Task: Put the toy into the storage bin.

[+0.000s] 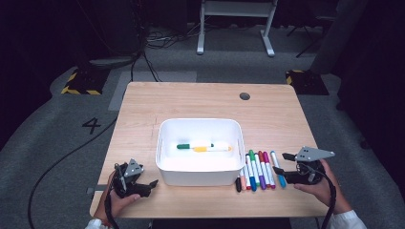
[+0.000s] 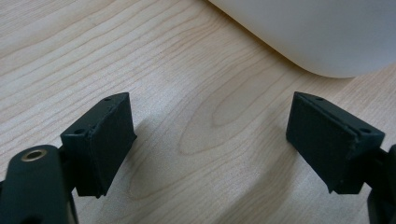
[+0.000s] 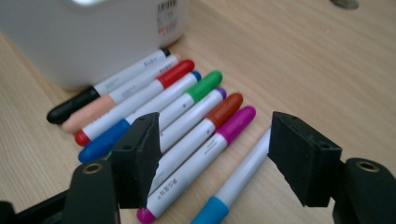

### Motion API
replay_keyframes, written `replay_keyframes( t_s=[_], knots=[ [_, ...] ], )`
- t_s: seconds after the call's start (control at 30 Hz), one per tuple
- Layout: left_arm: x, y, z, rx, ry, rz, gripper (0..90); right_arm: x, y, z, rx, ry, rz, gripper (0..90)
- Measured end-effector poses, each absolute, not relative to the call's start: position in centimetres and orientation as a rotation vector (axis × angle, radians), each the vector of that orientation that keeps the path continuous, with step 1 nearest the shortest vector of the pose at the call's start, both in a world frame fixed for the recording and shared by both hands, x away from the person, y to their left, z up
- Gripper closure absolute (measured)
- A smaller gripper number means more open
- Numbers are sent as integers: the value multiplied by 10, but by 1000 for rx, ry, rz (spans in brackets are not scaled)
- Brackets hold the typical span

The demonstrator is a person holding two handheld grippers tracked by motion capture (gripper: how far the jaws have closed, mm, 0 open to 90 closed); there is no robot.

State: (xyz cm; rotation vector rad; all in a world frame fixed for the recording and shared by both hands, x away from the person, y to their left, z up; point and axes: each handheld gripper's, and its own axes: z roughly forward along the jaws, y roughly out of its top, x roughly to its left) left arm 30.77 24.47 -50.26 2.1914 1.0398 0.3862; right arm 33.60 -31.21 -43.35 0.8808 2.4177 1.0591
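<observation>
From the high view, a pale wood-grain worktop (image 1: 200, 102) carries a white plastic bin (image 1: 199, 168) with rounded corners and smooth walls. Inside the bin lie two markers end to end, one green-capped (image 1: 188, 146), one yellow-capped (image 1: 215, 149). Just right of the bin a row of slim cylindrical markers (image 1: 258, 171) lies side by side on the wood, the light-blue marker (image 1: 277, 168) outermost. Right of that row a hand holds the right gripper (image 1: 282, 163), its jaws spread and pointing toward the blue one. Left of the bin's near corner sits the left gripper (image 1: 152, 183), held low by the other hand.

In the left gripper view, two matte black blocky pads (image 2: 109, 140) stand wide apart over bare wood, with the bin's curved wall (image 2: 322, 37) beyond them.

In the right gripper view, the jaws are spread with nothing pinched; between them lies the light-blue marker (image 3: 243, 175), next to the magenta-capped marker (image 3: 205, 154) and the other glossy white barrels that run back to the bin (image 3: 93, 32).
</observation>
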Motion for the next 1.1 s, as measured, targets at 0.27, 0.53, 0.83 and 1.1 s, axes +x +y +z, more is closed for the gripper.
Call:
replay_keyframes(
  t_s=[0.27,0.53,0.83,1.1],
  knots=[
    [307,245,-503,2191,1040,389,154,335,-320,-469,969,2440,982,348],
    [308,244,-503,2194,1029,370,154,331,-335,-490,1066,2448,944,458],
    [308,244,-503,2195,1029,369,154,333,-349,-491,1180,2337,951,710],
    [308,244,-503,2192,1034,376,154,339,-352,-493,1235,2268,956,753]
  ],
)
